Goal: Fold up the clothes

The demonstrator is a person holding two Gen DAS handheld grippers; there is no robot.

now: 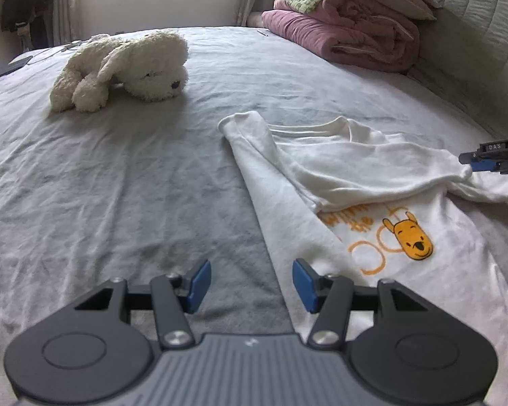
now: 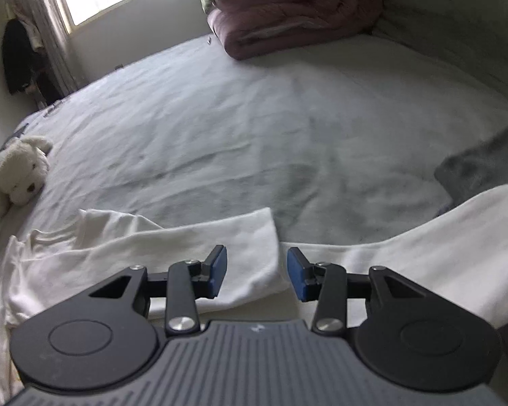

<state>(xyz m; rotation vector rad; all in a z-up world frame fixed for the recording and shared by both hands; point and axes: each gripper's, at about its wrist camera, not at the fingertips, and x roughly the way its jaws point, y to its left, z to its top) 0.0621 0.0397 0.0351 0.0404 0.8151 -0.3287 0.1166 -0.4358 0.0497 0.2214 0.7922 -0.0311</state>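
A white T-shirt (image 1: 355,169) with a yellow bear print (image 1: 413,237) lies on the grey bed sheet (image 1: 118,186). Its left side is folded inward along a long straight edge. One sleeve (image 2: 186,247) lies across the chest. My left gripper (image 1: 250,284) hovers open at the near end of that folded edge, with the edge running between its pads untouched. My right gripper (image 2: 256,274) is open just above the sleeve's cuff, its blue pads apart and not pressing the cloth. In the left wrist view the right gripper (image 1: 474,164) shows at the far right, beside the sleeve tip.
A white plush dog (image 1: 125,67) lies at the far left of the bed. A rolled pink quilt (image 1: 348,34) with a green blanket on top sits at the back right, against the padded headboard (image 1: 474,34). A grey cloth (image 2: 481,165) lies at the right.
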